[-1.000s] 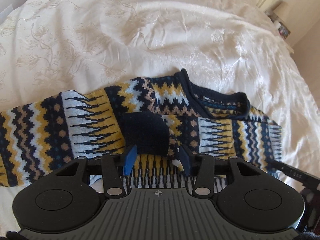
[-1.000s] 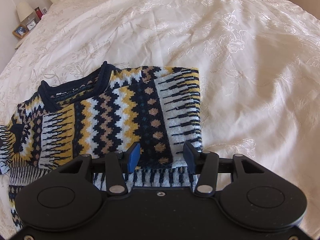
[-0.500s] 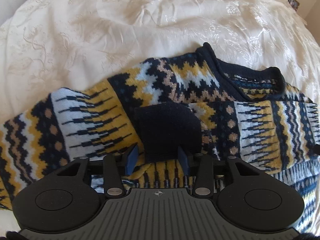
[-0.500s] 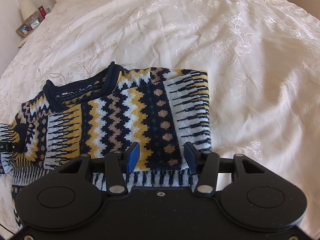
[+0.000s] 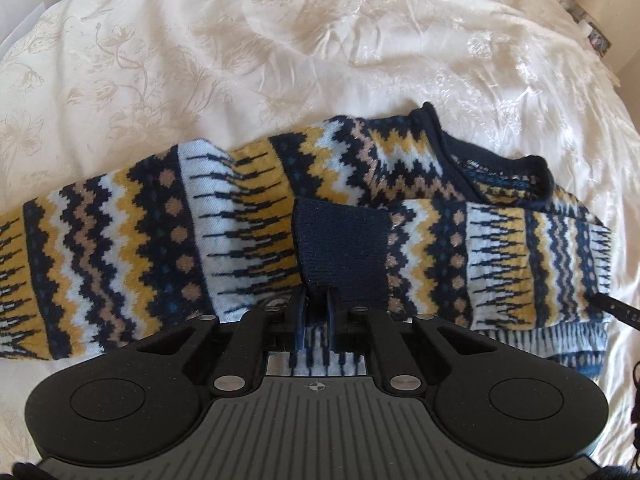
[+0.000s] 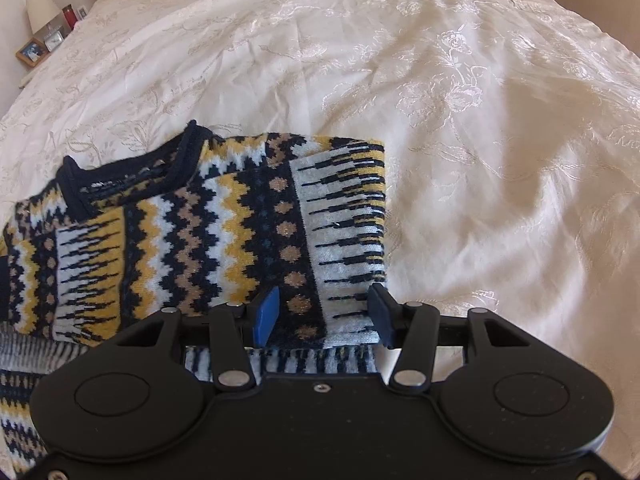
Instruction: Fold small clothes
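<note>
A small knitted sweater in navy, yellow and white zigzags lies flat on the bed. Its right sleeve is folded across the chest, with the navy cuff on top. My left gripper is shut on the near edge of that cuff. The other sleeve stretches out to the left in the left wrist view. In the right wrist view the sweater shows its folded side edge. My right gripper stands open over the near part of that folded sleeve, with its fingers either side of the fabric.
A cream embroidered bedspread covers the whole bed, with wide bare room beyond and to the right of the sweater. A bedside table with a lamp and a photo frame stands at the far left.
My left gripper's fingers have closed from wide open onto the navy cuff. My right gripper has come lower and closer to the folded sleeve and stays open.
</note>
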Motion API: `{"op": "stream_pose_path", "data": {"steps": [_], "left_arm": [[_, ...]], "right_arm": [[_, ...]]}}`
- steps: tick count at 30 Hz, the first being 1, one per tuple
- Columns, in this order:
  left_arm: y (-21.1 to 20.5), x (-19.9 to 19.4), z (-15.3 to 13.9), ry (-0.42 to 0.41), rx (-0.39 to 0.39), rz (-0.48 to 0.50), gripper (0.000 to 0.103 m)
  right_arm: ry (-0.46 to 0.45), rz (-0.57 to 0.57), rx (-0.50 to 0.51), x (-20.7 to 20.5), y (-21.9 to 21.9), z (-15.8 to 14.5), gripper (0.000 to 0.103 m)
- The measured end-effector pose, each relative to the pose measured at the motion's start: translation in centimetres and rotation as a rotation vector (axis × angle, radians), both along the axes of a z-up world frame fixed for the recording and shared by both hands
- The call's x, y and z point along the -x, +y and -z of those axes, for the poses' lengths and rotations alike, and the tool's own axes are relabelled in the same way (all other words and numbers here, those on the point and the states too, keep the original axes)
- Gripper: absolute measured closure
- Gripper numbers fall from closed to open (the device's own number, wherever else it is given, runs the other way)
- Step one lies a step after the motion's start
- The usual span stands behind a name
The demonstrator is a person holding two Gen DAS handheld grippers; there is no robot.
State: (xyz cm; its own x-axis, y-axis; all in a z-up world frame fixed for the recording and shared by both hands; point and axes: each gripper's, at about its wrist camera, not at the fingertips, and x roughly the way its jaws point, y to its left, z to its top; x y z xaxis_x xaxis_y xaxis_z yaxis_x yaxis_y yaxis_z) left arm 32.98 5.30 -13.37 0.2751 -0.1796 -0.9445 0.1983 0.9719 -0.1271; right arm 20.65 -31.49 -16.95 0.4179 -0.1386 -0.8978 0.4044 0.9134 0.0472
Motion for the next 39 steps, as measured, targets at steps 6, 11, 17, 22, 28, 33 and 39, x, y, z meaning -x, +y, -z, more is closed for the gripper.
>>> {"op": "stream_pose_path", "data": {"steps": [6,11,17,22,28,33,39], "left_arm": [[1.1,1.4,-0.5,-0.029,-0.016,-0.013,0.091],[3.0,3.5,-1.8,-0.078,0.031,-0.057,0.080],[6.7,6.4,-2.8,-0.134,0.048,-0.145,0.051],[10.8,8.6,-2.5,-0.135,0.030,-0.261,0.044],[16.8,9.8,-2.1,-0.156,-0.001,-0.421,0.043],[22.0,9.9,-1.9,-0.185,-0.008,-0.541,0.043],[26.8,8.6,-0.7,-0.198,0.011,-0.633,0.042]], "right_arm": [[0.048,0.109,-0.027,0.4,-2.3,1.1,0.038],[0.009,0.160,-0.016,1.9,-2.0,-1.0,0.033],[-0.036,0.117,-0.016,3.7,0.5,-3.4,0.026],[-0.052,0.052,-0.019,4.7,3.3,-4.5,0.020],[-0.068,-0.022,-0.020,5.4,6.8,-5.6,0.018],[-0.069,-0.061,-0.026,5.2,9.3,-6.0,0.018],[-0.072,-0.096,-0.025,4.4,11.8,-6.7,0.018]]}}
